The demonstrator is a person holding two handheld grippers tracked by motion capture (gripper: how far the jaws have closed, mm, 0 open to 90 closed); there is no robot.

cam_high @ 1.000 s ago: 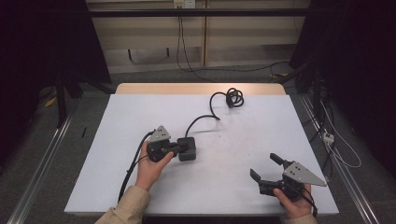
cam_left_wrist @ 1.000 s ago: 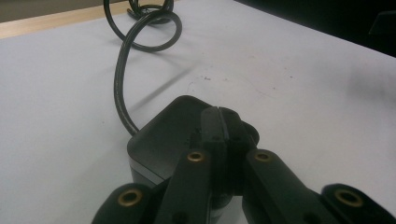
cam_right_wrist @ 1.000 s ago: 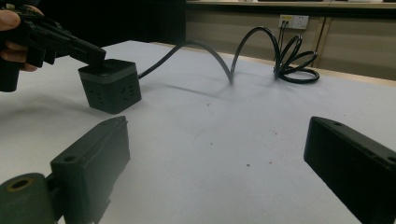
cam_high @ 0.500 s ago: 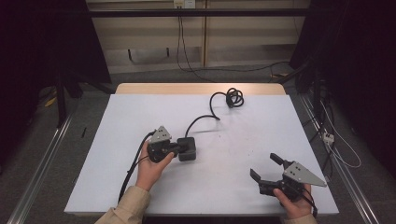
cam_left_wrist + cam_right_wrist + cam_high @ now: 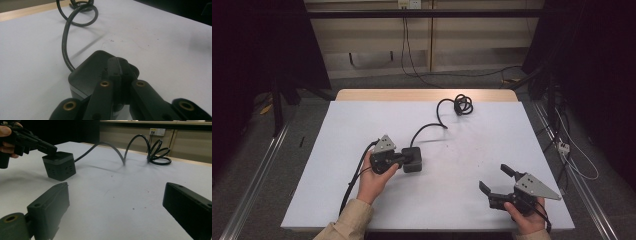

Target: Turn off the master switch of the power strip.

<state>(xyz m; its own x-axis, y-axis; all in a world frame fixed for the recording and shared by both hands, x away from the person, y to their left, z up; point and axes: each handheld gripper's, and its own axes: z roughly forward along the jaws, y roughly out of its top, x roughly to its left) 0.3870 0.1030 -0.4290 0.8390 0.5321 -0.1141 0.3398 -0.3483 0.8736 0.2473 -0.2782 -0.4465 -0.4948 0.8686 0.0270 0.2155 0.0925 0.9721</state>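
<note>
Black socket cube (image 5: 87, 75) under closed left gripper (image 5: 117, 68) jaws, touching

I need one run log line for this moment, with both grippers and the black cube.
left gripper: shut, tips on top of black power cube | right gripper: open, empty | cable: trails to coil at far edge

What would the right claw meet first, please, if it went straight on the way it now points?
Probably nothing soon: bare table lies ahead of the open right claw. The cube sits off to one side and the cable coil is far beyond, though depth is unclear.
</note>
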